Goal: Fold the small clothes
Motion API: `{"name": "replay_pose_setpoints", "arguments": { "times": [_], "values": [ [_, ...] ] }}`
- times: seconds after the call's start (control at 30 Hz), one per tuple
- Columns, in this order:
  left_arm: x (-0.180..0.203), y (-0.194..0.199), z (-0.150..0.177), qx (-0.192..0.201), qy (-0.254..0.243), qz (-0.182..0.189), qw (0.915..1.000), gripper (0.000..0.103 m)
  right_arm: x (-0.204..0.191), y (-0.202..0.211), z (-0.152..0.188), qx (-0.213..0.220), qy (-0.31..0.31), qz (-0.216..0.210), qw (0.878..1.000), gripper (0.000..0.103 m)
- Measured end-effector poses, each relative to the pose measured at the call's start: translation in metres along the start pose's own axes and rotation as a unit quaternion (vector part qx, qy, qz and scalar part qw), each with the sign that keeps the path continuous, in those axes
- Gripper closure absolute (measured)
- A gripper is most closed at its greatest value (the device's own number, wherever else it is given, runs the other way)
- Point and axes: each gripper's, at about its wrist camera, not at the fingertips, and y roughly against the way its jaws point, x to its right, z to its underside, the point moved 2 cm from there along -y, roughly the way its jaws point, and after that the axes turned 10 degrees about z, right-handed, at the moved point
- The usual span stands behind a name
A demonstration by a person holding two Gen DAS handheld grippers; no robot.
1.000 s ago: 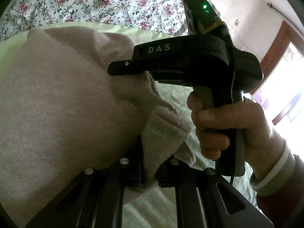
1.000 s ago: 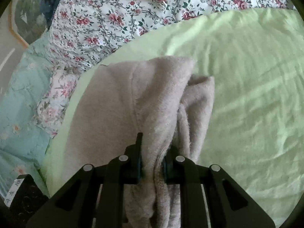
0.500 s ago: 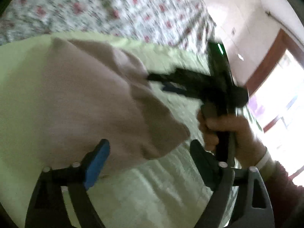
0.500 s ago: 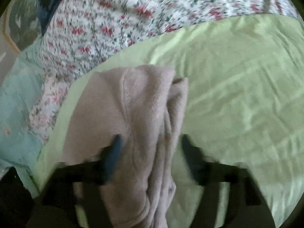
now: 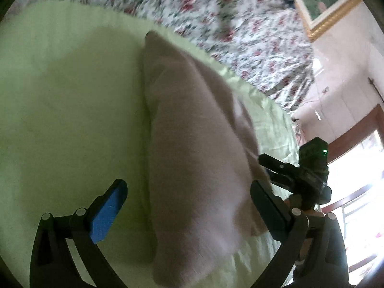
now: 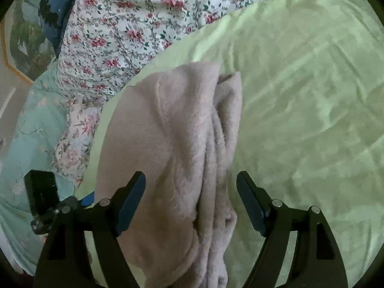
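The garment (image 6: 182, 144) is a small fleece piece in pale pinkish beige, soft and fuzzy, folded into a long narrow bundle with a stitched seam curving down its top layer and thick doubled edges bunched along its right side. It lies on the light green sheet (image 6: 300, 100) that covers the bed, near the sheet's edge, where a floral quilt (image 6: 124, 26) with red roses begins toward 11 o'clock.

No container shows in either view; the bundle sits straight on the sheet.

In my right wrist view its long axis runs from 6 o'clock up to 12 o'clock, its rounded far end pointing at the quilt. In my left wrist view, which is motion-blurred, the garment (image 5: 192, 156) runs from 6 o'clock toward 11 o'clock.

My left hand-held gripper (image 5: 189, 206) has just been opening and its jaws stand wide, one on each side of the garment, pads clear of the cloth. My right hand-held gripper (image 6: 190, 199) has also just spread wide; the garment lies between its fingers, and neither pad presses it. It also appears in my left view (image 5: 295, 170) at 4 o'clock, beside the bundle.
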Motion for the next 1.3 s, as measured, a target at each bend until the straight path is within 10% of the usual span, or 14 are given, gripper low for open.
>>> {"name": "replay_pose_setpoints", "arguments": {
  "times": [0.2,0.27,0.47,0.93,1.3],
  "values": [
    [-0.022,-0.037,0.0,-0.035,0.018,0.007,0.9992,0.006,-0.001,-0.021,-0.003,-0.016,0.006,0.01,1.0,0.034],
    [-0.019,-0.04,-0.001,-0.036,0.012,0.03,0.9988,0.043,-0.002,-0.029,-0.002,-0.032,-0.001,0.005,0.999,0.056],
    [-0.004,-0.017,0.006,-0.017,-0.012,0.025,0.9995,0.057,-0.032,-0.011,0.006,0.004,0.014,0.0,1.0,0.072],
    [-0.02,0.152,0.075,0.059,-0.03,-0.049,0.9966,0.058,-0.157,-0.031,0.088,-0.017,0.102,-0.113,0.988,0.074],
    [-0.062,0.158,0.1,0.056,0.014,-0.074,0.9956,0.036,-0.153,-0.049,0.109,-0.048,0.086,-0.058,0.993,0.058]
  ]
}}
